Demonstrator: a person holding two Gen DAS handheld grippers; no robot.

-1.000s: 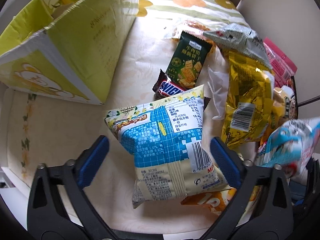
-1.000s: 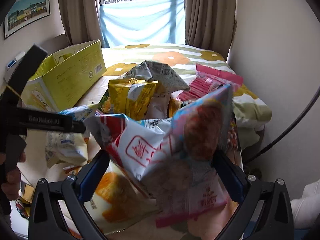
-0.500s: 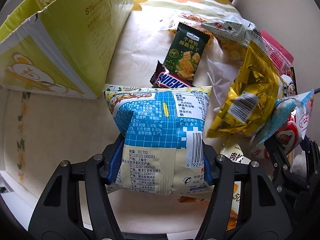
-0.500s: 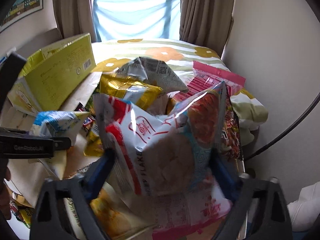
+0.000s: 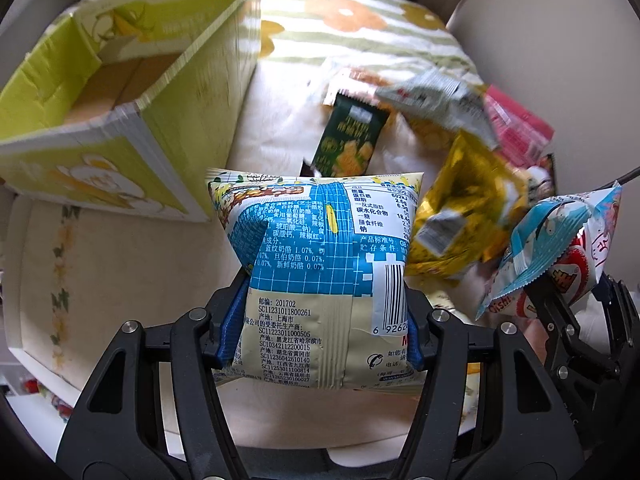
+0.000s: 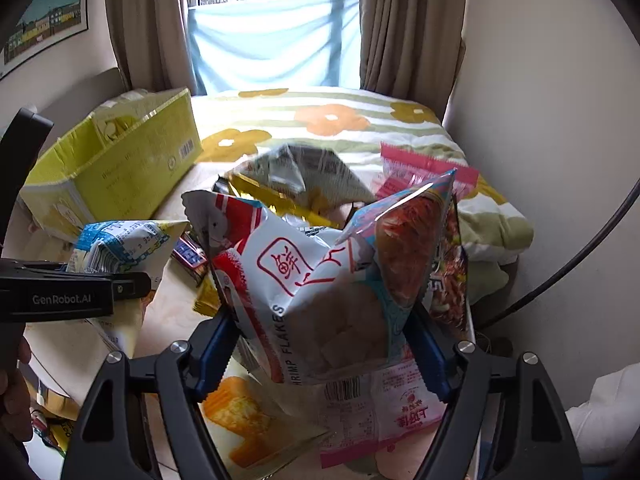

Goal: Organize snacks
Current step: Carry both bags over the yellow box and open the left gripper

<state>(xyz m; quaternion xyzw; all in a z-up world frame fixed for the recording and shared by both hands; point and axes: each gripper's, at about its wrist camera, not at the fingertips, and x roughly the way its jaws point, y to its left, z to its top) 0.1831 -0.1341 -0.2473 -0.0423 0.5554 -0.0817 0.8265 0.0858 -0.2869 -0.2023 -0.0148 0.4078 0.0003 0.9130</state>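
Left gripper (image 5: 326, 332): clamped on blue-and-cream snack bag (image 5: 320, 264), frame centre.
Right gripper (image 6: 328, 344): jaws closing, pinching shrimp flakes bag (image 6: 316, 296).
Yellow-green carton (image 5: 120, 92): upper left, open.

Snack bag (image 5: 320, 264): glossy plastic film, crinkled. Gold bag (image 5: 460, 216): shiny foil. Box (image 5: 168, 120): matt cardboard. Bedspread (image 6: 340, 120): soft cloth.

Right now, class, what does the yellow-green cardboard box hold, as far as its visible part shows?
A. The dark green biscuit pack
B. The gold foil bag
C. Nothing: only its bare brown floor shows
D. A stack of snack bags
C: in the left wrist view the open cardboard box shows only its bare brown floor where visible, while the green biscuit pack and gold foil bag lie outside it.
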